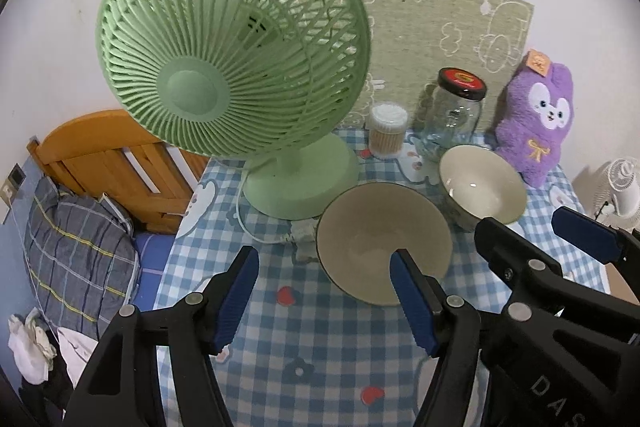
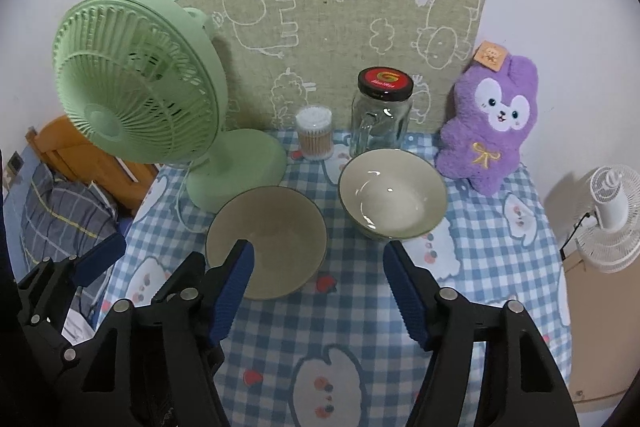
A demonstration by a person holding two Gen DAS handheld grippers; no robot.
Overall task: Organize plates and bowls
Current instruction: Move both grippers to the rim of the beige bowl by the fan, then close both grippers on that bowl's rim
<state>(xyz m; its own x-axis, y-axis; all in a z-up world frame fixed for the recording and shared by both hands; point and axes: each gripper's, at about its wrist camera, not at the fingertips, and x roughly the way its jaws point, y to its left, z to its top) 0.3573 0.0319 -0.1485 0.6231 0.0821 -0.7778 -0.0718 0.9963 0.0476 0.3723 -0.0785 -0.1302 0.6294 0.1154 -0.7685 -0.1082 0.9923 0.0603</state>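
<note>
Left wrist view has your left gripper [image 1: 324,297] with its jaws standing apart and nothing between them, hanging over the checked tablecloth [image 1: 320,355] just short of the near bowl [image 1: 376,235]. One blue pad overlaps that bowl's near rim in the picture, but you cannot tell whether it touches. Your right gripper [image 2: 318,291] is likewise parted and empty, aimed at the gap between the two bowls.

Both bowls sit mouth up near the middle of the tabletop, close together but apart. The near bowl is matte and tan inside; the far bowl [image 2: 392,193] is glossier and deeper, just in front of the glass jar [image 2: 380,119]. Standing separately like this, they look ready to be nested, so you are probably lining up one gripper per bowl. No plates are visible.

Everything else is pushed to the back edge, likely to keep the working area free: the green fan [image 2: 136,99] at the back left corner with its cord trailing past the near bowl, a tub of cotton swabs [image 2: 314,133], the jar, and a purple plush rabbit [image 2: 490,131] at the back right.

Readable writing is scarce. The jar's red lid carries a logo too small to make out, and "DAS" shows on the right gripper's body in the left view.
</note>
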